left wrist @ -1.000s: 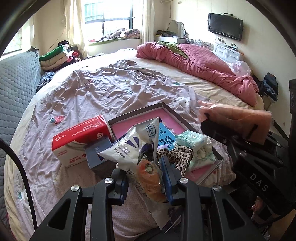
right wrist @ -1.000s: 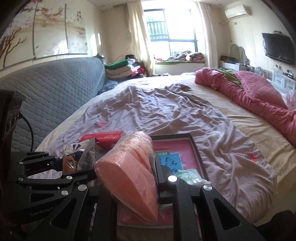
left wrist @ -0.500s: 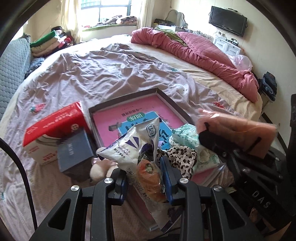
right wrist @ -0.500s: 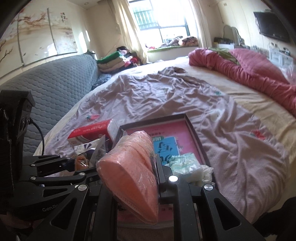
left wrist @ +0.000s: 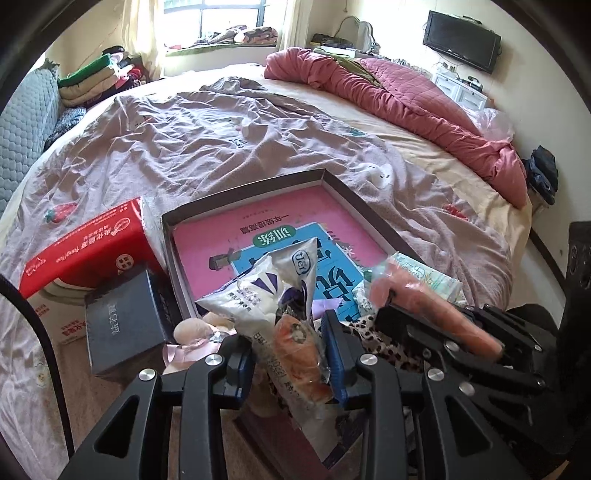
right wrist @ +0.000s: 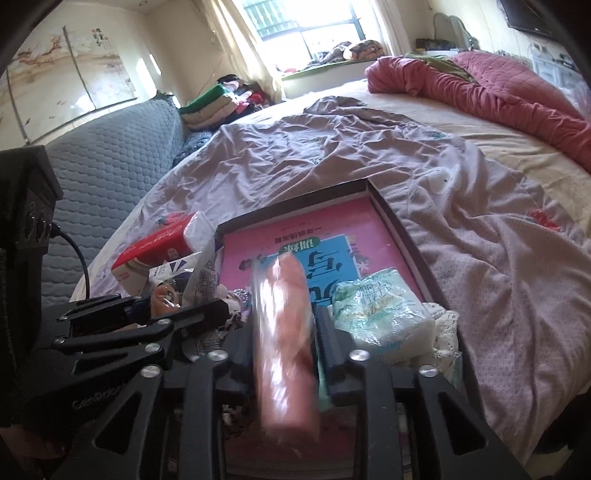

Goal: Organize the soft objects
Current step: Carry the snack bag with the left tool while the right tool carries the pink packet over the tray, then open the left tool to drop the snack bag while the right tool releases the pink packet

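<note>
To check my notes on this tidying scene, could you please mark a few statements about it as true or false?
1. The left tool grips a white snack bag. True.
2. The red tissue box lies inside the dark tray. False: it sits on the bedspread beside the tray.
3. A pink book lies flat in the tray. True.
4. The television stands on the bed. False: it hangs on the far wall.
5. A pale green packet rests in the tray. True.
</note>
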`<control>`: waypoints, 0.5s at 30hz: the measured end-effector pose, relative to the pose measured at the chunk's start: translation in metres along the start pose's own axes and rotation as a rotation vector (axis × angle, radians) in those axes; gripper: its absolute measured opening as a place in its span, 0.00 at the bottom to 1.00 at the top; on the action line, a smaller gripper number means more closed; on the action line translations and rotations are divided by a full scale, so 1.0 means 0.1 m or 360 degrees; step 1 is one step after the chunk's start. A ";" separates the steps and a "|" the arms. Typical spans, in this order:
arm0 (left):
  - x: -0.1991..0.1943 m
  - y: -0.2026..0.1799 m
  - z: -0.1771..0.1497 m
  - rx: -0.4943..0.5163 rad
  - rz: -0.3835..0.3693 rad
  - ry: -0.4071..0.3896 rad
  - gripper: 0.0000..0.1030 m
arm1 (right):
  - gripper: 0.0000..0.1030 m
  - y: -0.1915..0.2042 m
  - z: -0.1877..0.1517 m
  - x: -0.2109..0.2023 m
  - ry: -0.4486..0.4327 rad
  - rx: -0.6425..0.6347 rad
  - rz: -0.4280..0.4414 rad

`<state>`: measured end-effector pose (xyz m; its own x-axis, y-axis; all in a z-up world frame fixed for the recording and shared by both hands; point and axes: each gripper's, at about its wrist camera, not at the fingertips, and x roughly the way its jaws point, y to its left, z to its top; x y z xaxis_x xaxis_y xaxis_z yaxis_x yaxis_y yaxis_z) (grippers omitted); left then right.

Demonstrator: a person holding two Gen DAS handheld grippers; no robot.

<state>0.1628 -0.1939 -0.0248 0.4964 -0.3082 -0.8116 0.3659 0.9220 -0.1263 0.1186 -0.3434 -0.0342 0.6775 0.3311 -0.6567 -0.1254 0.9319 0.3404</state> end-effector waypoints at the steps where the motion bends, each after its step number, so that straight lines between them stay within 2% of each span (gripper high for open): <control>1: 0.00 0.01 0.00 -0.0013 -0.0011 -0.0006 0.33 | 0.37 0.00 0.00 -0.02 -0.0010 0.0001 -0.0001; 6: 0.03 0.01 0.02 0.0000 0.0005 0.0000 0.36 | 0.47 0.02 0.03 -0.11 -0.0045 -0.0014 -0.0017; 9: 0.06 0.03 0.01 -0.0012 0.0016 0.0015 0.45 | 0.53 0.02 0.03 -0.19 -0.0076 -0.0006 -0.0022; 15: 0.03 0.04 0.02 -0.0010 0.0015 -0.0005 0.58 | 0.57 0.01 0.07 -0.39 -0.0138 0.0000 -0.0063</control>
<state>0.1669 -0.1917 -0.0265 0.5024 -0.3005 -0.8108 0.3563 0.9263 -0.1225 0.0977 -0.3562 -0.0035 0.7422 0.2799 -0.6089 -0.0973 0.9440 0.3154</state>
